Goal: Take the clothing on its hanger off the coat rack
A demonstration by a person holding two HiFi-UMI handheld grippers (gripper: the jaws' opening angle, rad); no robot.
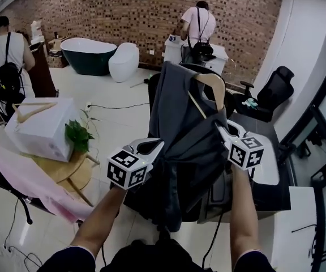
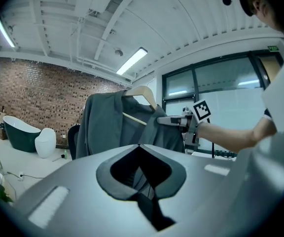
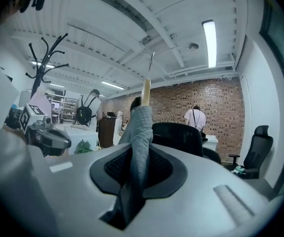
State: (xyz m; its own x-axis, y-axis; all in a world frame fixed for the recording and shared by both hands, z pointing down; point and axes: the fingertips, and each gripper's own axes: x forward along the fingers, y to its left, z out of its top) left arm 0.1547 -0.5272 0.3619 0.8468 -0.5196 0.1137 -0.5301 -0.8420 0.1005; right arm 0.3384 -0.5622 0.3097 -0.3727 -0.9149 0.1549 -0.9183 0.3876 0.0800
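Grey garment (image 1: pixel 177 123) on its wooden hanger (image 1: pixel 213 86) is off the coat rack (image 3: pixel 42 65) and held in the air in front of the person, with a black office chair (image 3: pixel 180 138) just behind it. Right gripper (image 1: pixel 224 130) is clenched on the garment's shoulder fabric below the hanger arm – the right gripper view shows a grey fold pinched between the jaws. Hanger hook (image 3: pixel 151 63) points up, touching nothing. Left gripper (image 1: pixel 153 147) is at the garment's opposite edge, lower down – dark cloth lies in the narrow slot between its jaws, which are closed on it. The rack stands well apart, on the person's left.
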